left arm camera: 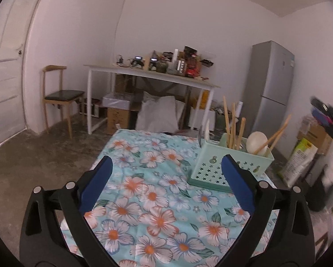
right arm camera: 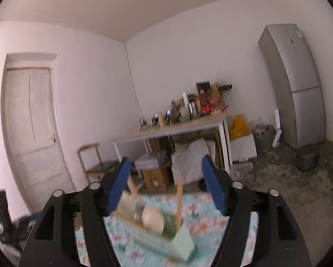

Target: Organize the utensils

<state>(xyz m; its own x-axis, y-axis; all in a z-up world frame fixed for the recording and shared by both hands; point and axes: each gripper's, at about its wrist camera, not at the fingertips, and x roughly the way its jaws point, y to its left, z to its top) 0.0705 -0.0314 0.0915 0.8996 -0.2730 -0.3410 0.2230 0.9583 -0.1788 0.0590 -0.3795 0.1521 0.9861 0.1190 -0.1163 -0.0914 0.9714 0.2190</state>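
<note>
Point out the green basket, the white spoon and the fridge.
Basket (left arm camera: 213, 166), left wrist view: its perforated front wall.
Spoon (left arm camera: 256, 142), left wrist view: its rounded bowl, sticking up from the basket.
Fridge (left arm camera: 271, 84), left wrist view: its door.

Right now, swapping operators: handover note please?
Left gripper: open, empty, over the floral tablecloth.
Right gripper: open, empty, above the caddy; that view is blurred.
Green caddy stands on the cloth's far right side, holding chopsticks, a white spoon and a knife or similar.
Done: all visible utensils are in the caddy.
Left: none seen loose; check the table parts out of view.
</note>
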